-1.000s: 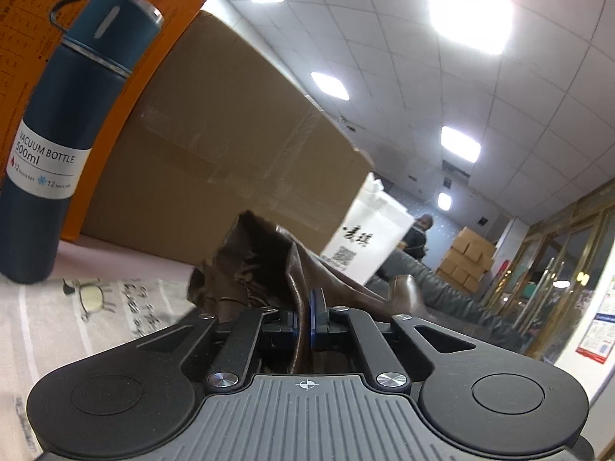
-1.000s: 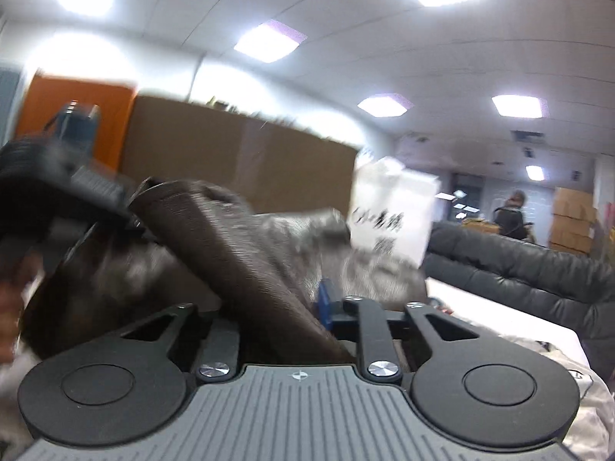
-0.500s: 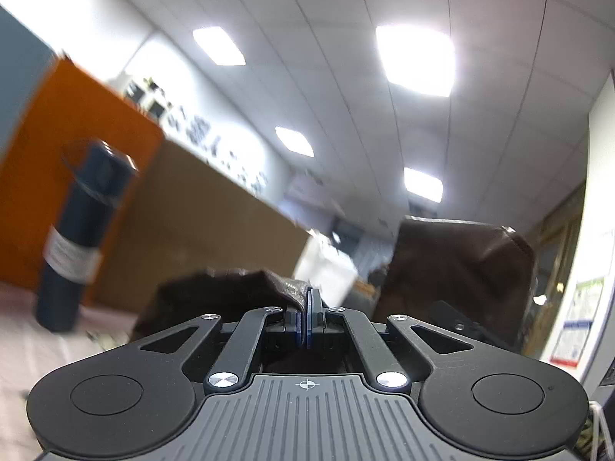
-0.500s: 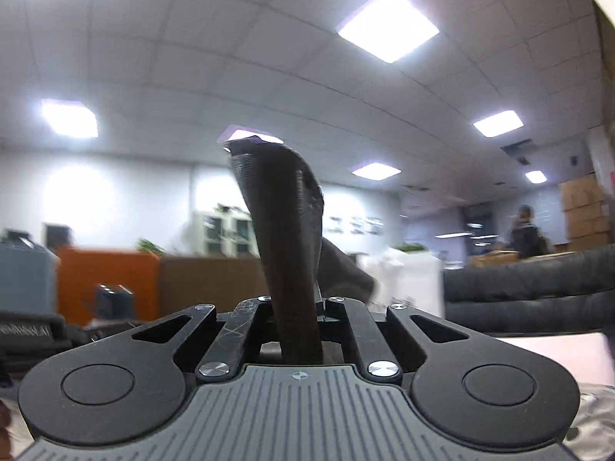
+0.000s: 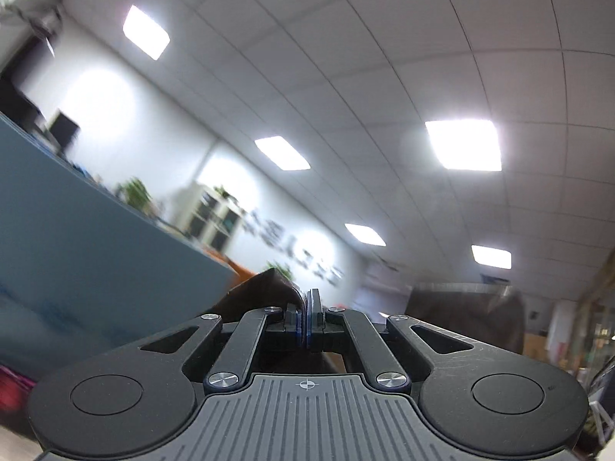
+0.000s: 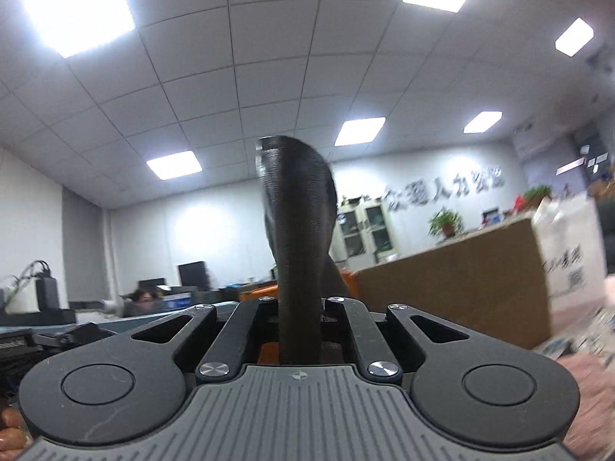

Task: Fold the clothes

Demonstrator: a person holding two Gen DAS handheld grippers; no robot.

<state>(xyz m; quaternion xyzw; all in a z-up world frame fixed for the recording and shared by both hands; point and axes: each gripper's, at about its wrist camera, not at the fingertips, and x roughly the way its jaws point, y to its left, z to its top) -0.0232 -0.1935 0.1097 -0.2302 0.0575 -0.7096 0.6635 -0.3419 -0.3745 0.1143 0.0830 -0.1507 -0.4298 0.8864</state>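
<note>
Dark brown ribbed-fabric garment (image 6: 298, 230) is pinched at two spots. Right claw (image 6: 299, 307) is clenched on a strip of it that stands up tall between the black fingers, blocking the middle of that view. Left claw (image 5: 306, 319) is clenched too, blue pads together w/ a thin fold of the same cloth (image 5: 265, 292) bunched just left of them; a blurred dark panel at right in the left view is prob. more of the garment, can't tell for sure.

Both views are tilted up, mostly white tiled ceiling w/ lit panels (image 6: 77, 4). No tabletop seen under the cloth in either view.

Left view only: blue partition wall (image 5: 96, 269) filling the left side, shelf unit w/ plants (image 5: 209, 215) behind it, blurred.

Right view only: big brown cardboard box (image 6: 453, 288) at right, white carton w/ black print (image 6: 569, 249) beside it, white glass-door cabinet (image 6: 365, 230), wall lettering (image 6: 442, 188), potted plants, dark monitors (image 6: 192, 274) at left w/ a person seated (image 6: 144, 299) near them. Fingers of the person's hand (image 6: 9, 428) show at the bottom-left corner.
</note>
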